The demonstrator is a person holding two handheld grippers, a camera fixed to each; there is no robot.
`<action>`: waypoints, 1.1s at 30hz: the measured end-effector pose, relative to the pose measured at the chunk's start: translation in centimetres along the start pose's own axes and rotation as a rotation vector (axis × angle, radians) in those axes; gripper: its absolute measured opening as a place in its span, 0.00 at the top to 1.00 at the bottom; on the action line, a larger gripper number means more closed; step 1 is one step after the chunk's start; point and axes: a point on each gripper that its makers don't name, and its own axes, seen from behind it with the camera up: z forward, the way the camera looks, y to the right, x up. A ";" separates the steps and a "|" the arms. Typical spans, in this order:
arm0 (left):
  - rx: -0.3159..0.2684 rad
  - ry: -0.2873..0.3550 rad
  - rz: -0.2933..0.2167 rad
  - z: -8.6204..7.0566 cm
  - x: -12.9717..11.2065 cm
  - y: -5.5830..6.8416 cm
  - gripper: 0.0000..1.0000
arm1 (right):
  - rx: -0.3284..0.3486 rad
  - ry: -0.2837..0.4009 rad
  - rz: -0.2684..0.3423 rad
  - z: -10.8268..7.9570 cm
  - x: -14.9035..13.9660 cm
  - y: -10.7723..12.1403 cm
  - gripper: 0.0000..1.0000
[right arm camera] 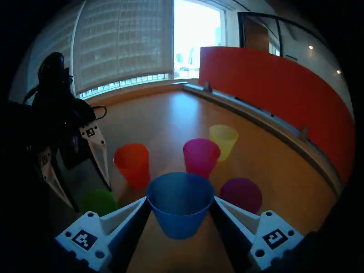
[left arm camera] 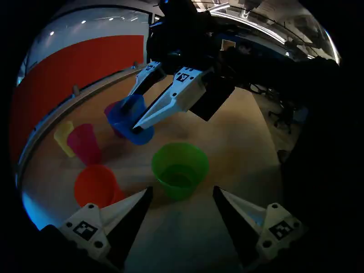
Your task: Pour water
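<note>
Blue cup (right arm camera: 180, 204) sits clamped between the right gripper's (right arm camera: 180, 200) fingers, the green cup (left arm camera: 178, 173) apart to its left, just ahead of the open left gripper (left arm camera: 182, 189), so I'd centre over that rim before tipping slowly.

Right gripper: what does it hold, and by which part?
The right gripper holds the blue cup by its sides, just below the rim.
</note>
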 end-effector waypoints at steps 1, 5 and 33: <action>0.003 0.003 -0.004 -0.2 -0.1 0.0 0.02 | 0.002 -0.004 0.001 0.2 -0.1 0.0 0.10; 0.017 0.016 -0.025 -1.0 -0.3 -0.1 0.02 | 0.009 -0.019 0.004 0.9 -0.5 -0.1 0.10; 0.053 0.069 -0.132 -3.7 -1.3 -0.7 0.02 | 0.017 -0.099 -0.010 2.0 -3.4 -0.3 0.09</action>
